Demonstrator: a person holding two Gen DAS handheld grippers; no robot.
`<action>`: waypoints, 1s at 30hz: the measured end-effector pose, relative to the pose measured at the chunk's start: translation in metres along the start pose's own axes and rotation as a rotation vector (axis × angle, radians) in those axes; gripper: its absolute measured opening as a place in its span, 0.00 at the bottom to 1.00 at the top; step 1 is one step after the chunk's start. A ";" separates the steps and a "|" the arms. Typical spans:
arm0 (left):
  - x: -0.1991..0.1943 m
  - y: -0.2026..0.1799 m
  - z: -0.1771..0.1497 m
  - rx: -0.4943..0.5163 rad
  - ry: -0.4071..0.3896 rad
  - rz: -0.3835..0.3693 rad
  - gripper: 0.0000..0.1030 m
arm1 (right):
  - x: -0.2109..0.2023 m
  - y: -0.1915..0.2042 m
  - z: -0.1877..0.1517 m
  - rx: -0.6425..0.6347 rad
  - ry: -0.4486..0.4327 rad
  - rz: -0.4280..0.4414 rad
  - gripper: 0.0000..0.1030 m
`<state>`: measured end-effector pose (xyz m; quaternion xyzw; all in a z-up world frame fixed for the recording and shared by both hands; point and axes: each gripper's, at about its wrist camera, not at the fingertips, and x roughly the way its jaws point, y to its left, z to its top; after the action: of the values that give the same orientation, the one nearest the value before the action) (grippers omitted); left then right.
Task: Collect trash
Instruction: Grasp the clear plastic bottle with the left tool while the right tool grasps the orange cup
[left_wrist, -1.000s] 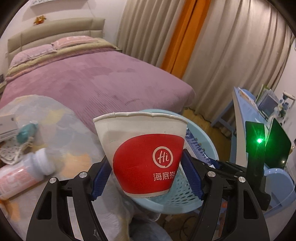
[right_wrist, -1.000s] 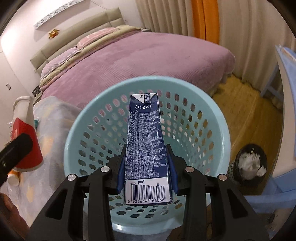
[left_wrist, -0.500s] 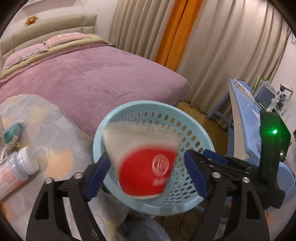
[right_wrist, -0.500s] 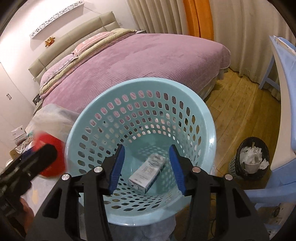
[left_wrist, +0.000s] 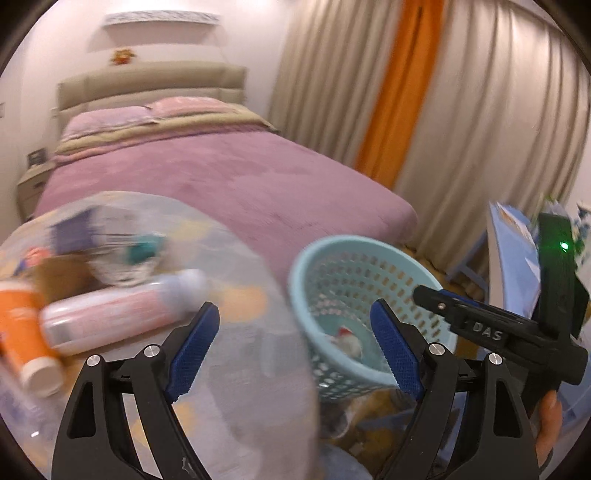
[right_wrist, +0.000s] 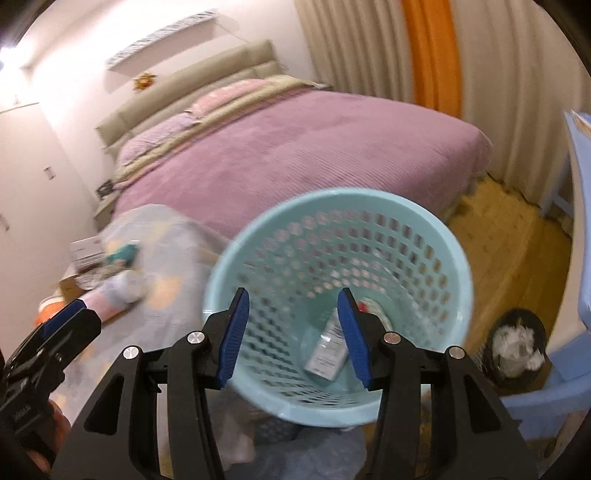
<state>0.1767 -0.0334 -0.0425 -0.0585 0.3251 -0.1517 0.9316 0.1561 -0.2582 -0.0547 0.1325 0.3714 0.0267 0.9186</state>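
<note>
A light blue perforated basket (right_wrist: 436, 258) stands beside the table; it also shows in the left wrist view (left_wrist: 314, 266). Inside lie a dark milk carton (right_wrist: 327, 350) and the red-and-white paper cup (left_wrist: 345, 338), partly seen in the right wrist view (right_wrist: 373, 306). My left gripper (left_wrist: 295, 343) is open and empty, between the table and the basket. My right gripper (right_wrist: 293, 332) is open and empty above the basket's near rim. A pink bottle with a white cap (left_wrist: 122, 310) and an orange bottle (left_wrist: 22, 328) lie on the table at the left.
The table (left_wrist: 240, 369) has a pale patterned cover, with a box and teal item (left_wrist: 140, 251) at its far side. A purple bed (left_wrist: 221, 177) lies behind. A black bin with white paper (right_wrist: 517, 347) stands on the wooden floor by blue furniture (right_wrist: 580, 184).
Both grippers have let go: the milk carton, then the paper cup, dropped into the basket. Both have pulled back, and the left one has swung left toward the table.
</note>
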 end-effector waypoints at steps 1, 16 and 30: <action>-0.008 0.007 0.000 -0.012 -0.012 0.023 0.79 | -0.004 0.007 0.000 -0.019 -0.012 0.012 0.45; -0.100 0.148 -0.060 -0.329 -0.034 0.435 0.85 | 0.006 0.167 -0.021 -0.319 0.010 0.216 0.45; -0.088 0.169 -0.100 -0.258 0.081 0.473 0.74 | 0.026 0.267 -0.047 -0.530 0.082 0.298 0.45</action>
<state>0.0906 0.1539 -0.1044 -0.0929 0.3836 0.1105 0.9122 0.1558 0.0128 -0.0341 -0.0597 0.3647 0.2624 0.8914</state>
